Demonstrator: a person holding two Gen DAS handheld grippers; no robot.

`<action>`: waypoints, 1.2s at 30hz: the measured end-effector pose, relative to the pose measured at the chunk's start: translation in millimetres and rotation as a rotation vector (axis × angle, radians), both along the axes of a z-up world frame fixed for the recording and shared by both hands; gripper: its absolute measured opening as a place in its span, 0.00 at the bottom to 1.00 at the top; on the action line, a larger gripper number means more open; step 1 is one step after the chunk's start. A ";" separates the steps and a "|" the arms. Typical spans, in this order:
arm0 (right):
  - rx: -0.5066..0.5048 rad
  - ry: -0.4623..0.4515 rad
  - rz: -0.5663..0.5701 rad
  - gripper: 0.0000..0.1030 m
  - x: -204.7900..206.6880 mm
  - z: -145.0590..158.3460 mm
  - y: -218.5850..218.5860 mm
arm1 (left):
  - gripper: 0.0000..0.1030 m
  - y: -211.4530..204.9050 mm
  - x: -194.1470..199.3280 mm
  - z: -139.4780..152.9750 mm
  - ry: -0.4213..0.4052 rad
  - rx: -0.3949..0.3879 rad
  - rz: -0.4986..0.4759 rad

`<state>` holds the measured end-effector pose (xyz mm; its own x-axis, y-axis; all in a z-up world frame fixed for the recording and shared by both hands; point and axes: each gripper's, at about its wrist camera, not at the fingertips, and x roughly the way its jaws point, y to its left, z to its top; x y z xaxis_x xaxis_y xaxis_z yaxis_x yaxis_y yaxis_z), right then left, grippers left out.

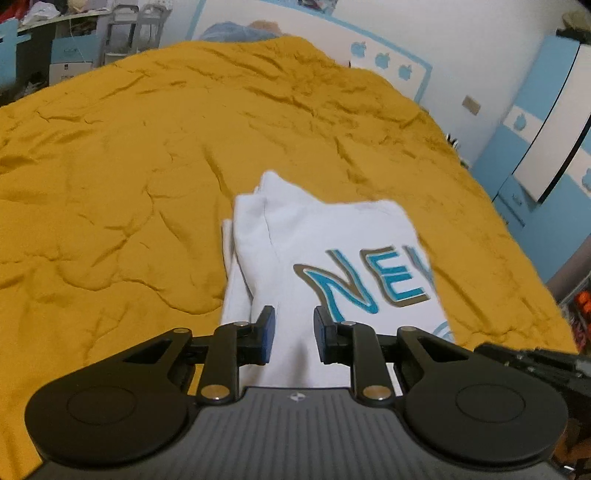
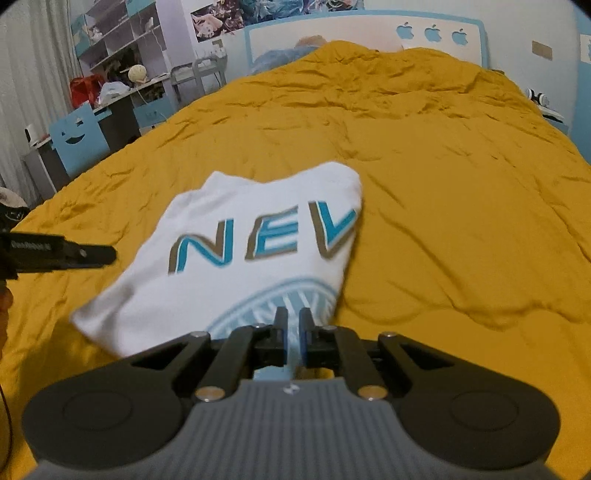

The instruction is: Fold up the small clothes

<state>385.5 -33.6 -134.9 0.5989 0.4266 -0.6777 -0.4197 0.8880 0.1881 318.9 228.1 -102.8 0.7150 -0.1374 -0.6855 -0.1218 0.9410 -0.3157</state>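
Note:
A white T-shirt with blue "NEV" lettering lies partly folded on the mustard yellow bedspread. My left gripper is open over the shirt's near left edge, with white cloth between its fingers. In the right wrist view the shirt is lifted at its near edge, and my right gripper is shut on that near hem, by the round blue print. The left gripper's side shows at the left edge there.
The bedspread covers a wide bed. A blue and white headboard is at the far end. A desk and shelves stand to the left, a blue wardrobe to the right.

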 end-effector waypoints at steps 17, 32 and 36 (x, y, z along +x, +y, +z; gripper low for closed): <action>0.071 0.097 -0.067 0.13 26.8 -34.1 -25.9 | 0.29 36.8 6.5 -26.1 -0.019 -0.117 0.041; 0.427 0.302 -0.163 0.62 114.8 -69.6 -42.6 | 0.62 109.1 88.0 -89.9 0.008 -0.496 0.090; 0.581 0.383 -0.189 0.62 141.2 -90.4 -52.3 | 0.61 121.6 104.0 -101.5 0.012 -0.564 0.080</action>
